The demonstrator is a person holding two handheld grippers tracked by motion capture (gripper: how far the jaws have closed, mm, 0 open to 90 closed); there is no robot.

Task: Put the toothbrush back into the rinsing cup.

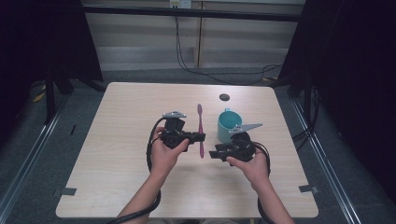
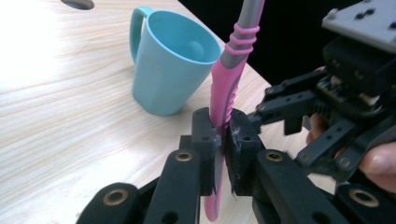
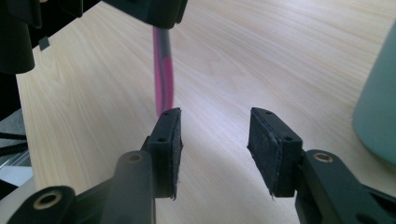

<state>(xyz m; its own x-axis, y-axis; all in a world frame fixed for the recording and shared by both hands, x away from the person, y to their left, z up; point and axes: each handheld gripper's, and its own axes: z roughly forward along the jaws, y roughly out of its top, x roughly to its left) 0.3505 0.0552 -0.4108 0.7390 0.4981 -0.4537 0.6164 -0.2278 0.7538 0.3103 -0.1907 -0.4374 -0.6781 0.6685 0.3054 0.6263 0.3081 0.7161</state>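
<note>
- High view: one light wooden table [image 1: 116, 154] carries one teal mug [image 1: 227, 125], and one pink toothbrush [image 1: 201, 128] is seen lengthwise near the table's middle, just left of the mug. Two hands come in from the bottom, each with one gripper. The left gripper [image 1: 198, 137] reaches across from the left and meets the toothbrush partway down its handle. The right gripper [image 1: 214, 154] sits just right of the brush's lower end and just below the mug, apart from both. One dark round hole [image 1: 224, 97] lies in the tabletop beyond the mug. Cables hang down the wall behind the table.
- Left gripper view: this close look settles the grip, which the high view leaves too small to judge. The two black jaws are clamped together on the pink handle of the toothbrush [image 2: 223, 93], whose grey upper part with pink rings rises out of the top of the frame. The one mug [image 2: 170, 60] stands upright behind it with its handle turned away, empty inside. The right gripper [image 2: 280, 109] shows at the right, close beside the brush, with a fingertip at the frame edge.
- Right gripper view: its own two jaws stand apart with bare table between them and nothing pinched. The toothbrush [image 3: 163, 74] hangs down beyond the left jaw, held above by the left gripper [image 3: 149, 11]. The mug's wall [image 3: 378, 107] shows at the right edge.
</note>
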